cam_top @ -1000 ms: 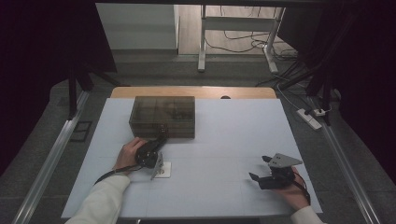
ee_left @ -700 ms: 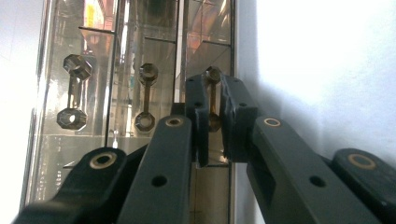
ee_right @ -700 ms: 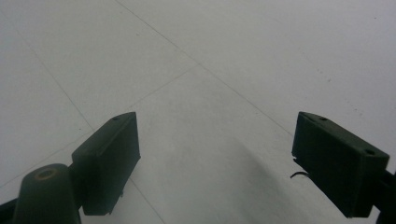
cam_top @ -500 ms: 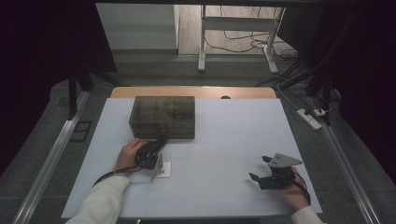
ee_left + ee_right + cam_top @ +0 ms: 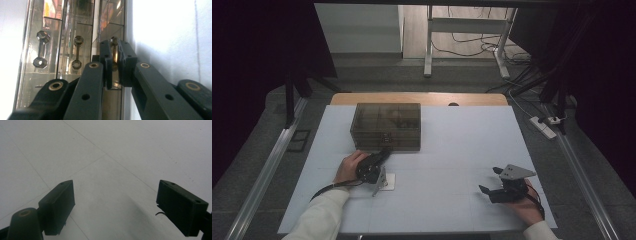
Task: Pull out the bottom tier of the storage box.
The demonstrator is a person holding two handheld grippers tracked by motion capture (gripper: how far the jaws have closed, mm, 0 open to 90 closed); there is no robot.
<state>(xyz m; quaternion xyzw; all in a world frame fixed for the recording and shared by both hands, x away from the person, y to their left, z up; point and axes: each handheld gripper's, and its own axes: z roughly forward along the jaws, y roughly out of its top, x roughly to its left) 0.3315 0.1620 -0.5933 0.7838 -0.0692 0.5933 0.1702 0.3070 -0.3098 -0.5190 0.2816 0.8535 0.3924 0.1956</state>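
right gripper point(image 5: 115, 207): two black jaws rise from the bottom edge and stand wide apart, with nothing between them
left jaw: block-shaped pad at about 8 o'clock; a rounded pivot with a brass-coloured ring just below it, toward 7 o'clock
right jaw: block-shaped pad at about 4 o'clock, with two small holes in its top face
table surface point(image 5: 120, 152): pale grey-white, crossed by thin seam lines running from 11 o'clock toward 4 o'clock
shadow: soft and dark, lying on the surface between the pads

Glossy clear-plastic drawer box point(image 5: 386, 126), matt white table point(image 5: 452, 150)
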